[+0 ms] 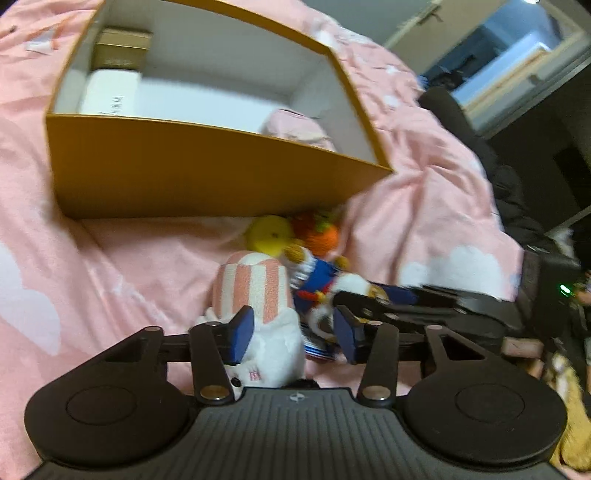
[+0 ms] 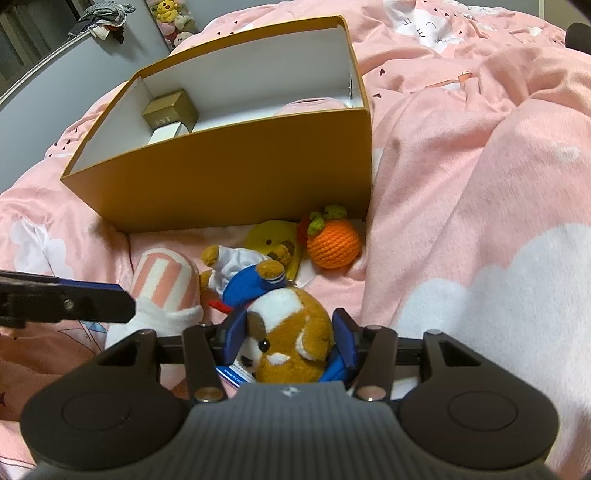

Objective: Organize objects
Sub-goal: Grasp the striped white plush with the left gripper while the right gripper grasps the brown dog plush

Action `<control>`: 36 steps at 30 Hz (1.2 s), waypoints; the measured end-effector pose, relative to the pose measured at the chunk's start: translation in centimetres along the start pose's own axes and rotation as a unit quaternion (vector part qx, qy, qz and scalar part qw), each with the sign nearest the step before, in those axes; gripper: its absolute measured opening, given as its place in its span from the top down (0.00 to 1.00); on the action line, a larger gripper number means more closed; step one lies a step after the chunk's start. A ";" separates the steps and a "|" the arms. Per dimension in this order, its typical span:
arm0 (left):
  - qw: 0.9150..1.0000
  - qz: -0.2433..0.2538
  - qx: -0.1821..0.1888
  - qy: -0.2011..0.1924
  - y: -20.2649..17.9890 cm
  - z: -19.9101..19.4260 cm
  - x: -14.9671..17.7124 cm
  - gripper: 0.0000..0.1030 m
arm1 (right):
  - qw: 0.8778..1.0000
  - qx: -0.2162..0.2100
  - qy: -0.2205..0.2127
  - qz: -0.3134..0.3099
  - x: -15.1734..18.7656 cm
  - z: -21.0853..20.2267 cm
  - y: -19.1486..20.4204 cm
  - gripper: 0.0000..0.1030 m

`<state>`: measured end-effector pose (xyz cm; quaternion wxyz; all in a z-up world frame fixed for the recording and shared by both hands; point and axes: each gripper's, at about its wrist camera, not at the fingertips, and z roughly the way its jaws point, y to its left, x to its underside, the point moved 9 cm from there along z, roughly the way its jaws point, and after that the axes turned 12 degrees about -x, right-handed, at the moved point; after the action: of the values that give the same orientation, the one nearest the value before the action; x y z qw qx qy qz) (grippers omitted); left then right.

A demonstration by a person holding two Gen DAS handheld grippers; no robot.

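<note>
An open orange box (image 1: 207,173) (image 2: 236,181) sits on the pink bed and holds a gold box (image 2: 171,109), a white box (image 1: 110,92) and a pink item (image 1: 295,127). In front of it lie a pink-striped white plush (image 1: 258,295) (image 2: 162,291), a brown-and-white dog plush in blue clothes (image 2: 288,336), a yellow toy (image 2: 271,238) and an orange crocheted fruit (image 2: 334,242). My left gripper (image 1: 293,334) is open, with the striped plush's white end between its fingers. My right gripper (image 2: 291,338) has its pads against both sides of the dog plush's head.
The pink duvet (image 2: 480,184) rises in a fold to the right of the toys. Dark furniture (image 1: 535,166) and a window lie beyond the bed's edge in the left wrist view. More plush toys (image 2: 171,14) sit on a far shelf.
</note>
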<state>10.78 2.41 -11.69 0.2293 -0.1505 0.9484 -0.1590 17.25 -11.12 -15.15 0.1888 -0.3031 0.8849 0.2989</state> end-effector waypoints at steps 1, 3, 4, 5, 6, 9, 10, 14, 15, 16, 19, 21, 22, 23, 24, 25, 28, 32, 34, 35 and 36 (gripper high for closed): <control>1.000 0.009 0.006 0.004 0.0 -0.3 0.2 0.50 | 1.000 0.000 0.000 0.000 0.0 0.0 0.0 0.48; 0.999 0.045 -0.003 0.002 -0.3 -0.4 0.6 0.52 | 1.000 0.000 0.000 0.000 0.0 0.0 0.0 0.48; 0.998 0.066 -0.013 0.001 -0.6 -0.4 0.8 0.54 | 1.000 0.000 0.000 -0.001 0.0 0.0 0.0 0.48; 0.996 0.087 -0.024 0.000 -0.8 -0.4 1.0 0.55 | 1.000 0.000 0.000 -0.001 0.0 0.0 0.0 0.48; 0.993 0.112 -0.038 -0.001 -1.1 -0.5 1.2 0.56 | 1.000 0.000 0.000 0.000 0.0 0.0 0.0 0.48; 0.979 0.184 -0.082 -0.008 -2.1 -0.3 1.8 0.57 | 1.000 0.000 0.000 0.000 0.0 0.0 0.0 0.48; 0.973 0.204 -0.102 -0.011 -2.3 -0.1 2.0 0.57 | 1.000 0.000 0.000 0.000 0.0 0.0 0.0 0.48; 0.956 0.244 -0.161 -0.022 -2.1 0.9 2.3 0.57 | 1.000 0.000 0.000 0.000 0.0 0.0 0.0 0.48; 0.956 0.246 -0.160 -0.028 -2.3 0.9 2.3 0.57 | 1.000 0.001 0.000 0.000 0.0 0.0 0.1 0.48; 0.954 0.250 -0.162 -0.033 -2.4 1.0 2.3 0.57 | 1.000 0.001 0.000 0.000 0.0 0.0 0.0 0.48; 0.952 0.247 -0.170 -0.058 -2.6 1.4 2.0 0.55 | 1.000 0.001 0.000 0.000 0.0 0.1 0.0 0.48; 0.952 0.233 -0.182 -0.074 -2.6 1.9 1.5 0.52 | 1.000 0.000 0.000 0.000 0.0 0.1 0.0 0.47; 0.953 0.225 -0.188 -0.080 -2.6 2.2 1.3 0.51 | 1.000 -0.001 0.001 0.001 0.0 0.1 -0.1 0.47; 0.953 0.220 -0.190 -0.085 -2.6 2.4 1.1 0.51 | 1.000 -0.002 0.001 0.001 0.0 0.1 -0.1 0.47; 0.953 0.216 -0.191 -0.090 -2.6 2.5 0.9 0.51 | 1.000 -0.002 0.001 0.003 0.0 0.1 -0.2 0.47; 0.953 0.214 -0.192 -0.094 -2.6 2.5 0.9 0.51 | 1.000 -0.003 0.001 0.003 0.1 0.1 -0.2 0.47; 0.957 0.206 -0.180 -0.099 -2.5 2.1 0.9 0.51 | 1.000 -0.003 0.003 0.004 0.0 0.0 -0.2 0.47; 0.969 0.172 -0.147 -0.099 -1.9 0.8 0.8 0.47 | 1.000 -0.004 0.010 -0.008 -0.2 -0.1 0.0 0.42; 0.972 0.152 -0.141 -0.111 -1.2 -0.6 0.6 0.40 | 1.000 -0.005 0.012 -0.009 -0.1 -0.1 0.0 0.42; 0.973 0.141 -0.140 -0.116 -0.8 -1.2 0.4 0.37 | 1.000 -0.005 0.013 -0.009 -0.1 -0.2 -0.1 0.42; 0.975 0.130 -0.137 -0.116 -0.3 -1.9 0.1 0.36 | 1.000 -0.006 0.013 -0.008 -0.1 -0.2 -0.1 0.42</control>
<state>9.83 2.48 -10.03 0.3337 -0.0736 0.9395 0.0221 17.39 -11.23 -15.01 0.1775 -0.3151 0.8832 0.2986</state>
